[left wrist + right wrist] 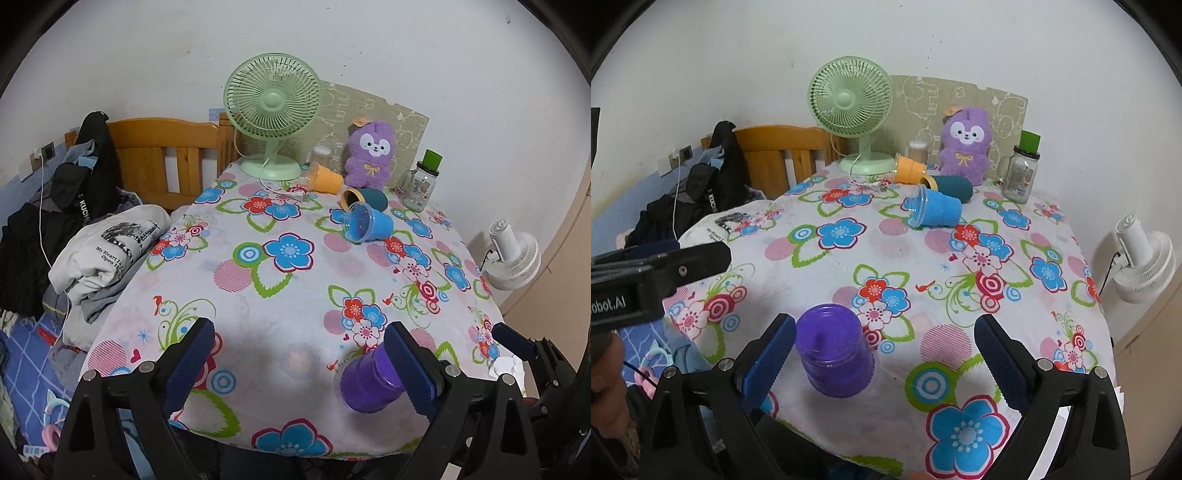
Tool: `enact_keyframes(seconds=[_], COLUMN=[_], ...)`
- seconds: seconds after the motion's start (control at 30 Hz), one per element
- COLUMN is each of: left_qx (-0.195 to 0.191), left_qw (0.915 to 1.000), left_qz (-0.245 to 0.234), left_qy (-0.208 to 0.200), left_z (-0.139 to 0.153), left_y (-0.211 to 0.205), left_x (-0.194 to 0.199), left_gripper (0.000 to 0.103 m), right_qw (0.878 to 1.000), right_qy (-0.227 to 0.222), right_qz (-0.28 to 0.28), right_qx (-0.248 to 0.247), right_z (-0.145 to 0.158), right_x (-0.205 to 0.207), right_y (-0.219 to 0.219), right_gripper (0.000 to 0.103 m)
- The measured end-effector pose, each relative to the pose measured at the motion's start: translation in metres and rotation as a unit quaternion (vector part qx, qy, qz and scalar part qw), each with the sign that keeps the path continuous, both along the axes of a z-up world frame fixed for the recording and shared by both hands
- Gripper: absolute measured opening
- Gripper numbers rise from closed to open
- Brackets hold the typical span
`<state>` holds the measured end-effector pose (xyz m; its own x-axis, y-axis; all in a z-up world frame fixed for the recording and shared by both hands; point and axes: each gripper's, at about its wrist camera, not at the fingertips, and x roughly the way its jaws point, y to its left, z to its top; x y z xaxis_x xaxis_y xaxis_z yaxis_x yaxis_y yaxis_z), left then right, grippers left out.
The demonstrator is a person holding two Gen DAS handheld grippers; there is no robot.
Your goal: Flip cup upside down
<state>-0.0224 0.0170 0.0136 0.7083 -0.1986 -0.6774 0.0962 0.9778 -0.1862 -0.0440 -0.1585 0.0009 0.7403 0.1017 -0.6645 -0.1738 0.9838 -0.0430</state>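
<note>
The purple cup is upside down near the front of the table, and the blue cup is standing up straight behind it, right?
Not quite. The purple cup is upside down near the front, but the blue cup isn't standing: it lies on its side, as the right wrist view shows.

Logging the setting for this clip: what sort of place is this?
Most likely a bedroom at home. A wooden bed frame with piled clothes stands beside the floral-clothed table, which holds a plush toy and a green desk fan.
</note>
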Motion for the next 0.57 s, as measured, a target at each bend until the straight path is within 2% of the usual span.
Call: enact_keyframes(seconds=[0.57], left_qx=[-0.002], left_qw=[1.0], left_qz=[-0.002], left_qy=[-0.001], left_z=[-0.001], left_y=[-0.0009], left_x=[-0.0046], left_gripper=[0.096], right_qw=[1.0], right_qy=[0.0], right_qz=[0.004], right_qx=[0.003], right_z=[0.002], right_x=[0.0012], right_y=[0.0076], right_gripper=[0.099])
